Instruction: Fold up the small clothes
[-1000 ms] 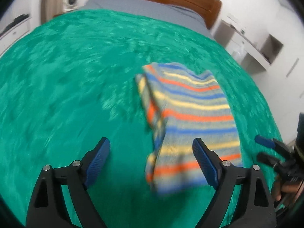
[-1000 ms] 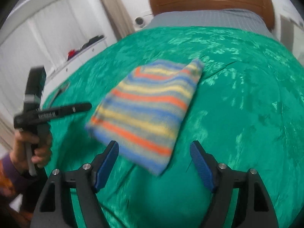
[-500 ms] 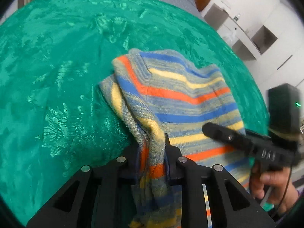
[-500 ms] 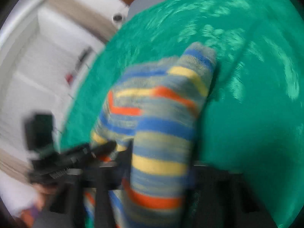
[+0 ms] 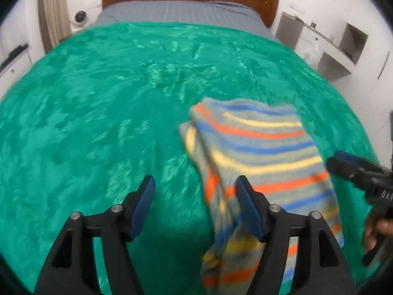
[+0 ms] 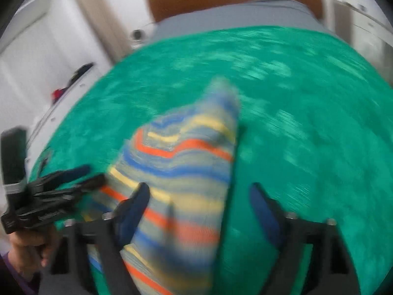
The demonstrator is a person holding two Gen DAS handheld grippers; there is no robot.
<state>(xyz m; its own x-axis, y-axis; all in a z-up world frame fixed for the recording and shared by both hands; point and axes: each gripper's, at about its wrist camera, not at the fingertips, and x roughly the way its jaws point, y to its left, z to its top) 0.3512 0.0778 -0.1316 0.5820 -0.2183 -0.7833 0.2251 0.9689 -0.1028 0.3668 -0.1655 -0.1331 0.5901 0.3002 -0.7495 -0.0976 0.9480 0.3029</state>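
A: Where's the striped garment (image 5: pixel 265 152) sitting?

B: On the green bedspread (image 5: pixel 98 123), toward the near right part of the bed. It lies in a folded stack — a doubled edge shows along its left side, and a narrower strip runs toward the camera.

A: And the left gripper (image 5: pixel 195 202)?

B: Jaws spread wide, nothing between them. The right-hand pad sits over the garment's left edge in the picture; whether it touches the cloth, I can't tell.

A: The right gripper (image 6: pixel 200 209)?

B: Also spread wide, not clamped on anything. The garment's near end lies between its fingers, though that view is badly blurred.

A: So how far along is the folding?

B: My judgement — mostly done for this piece. It reads as a compact rectangle with layers. What's left may be tidying the loose near strip or one more fold in half. No other clothes show on the bed.
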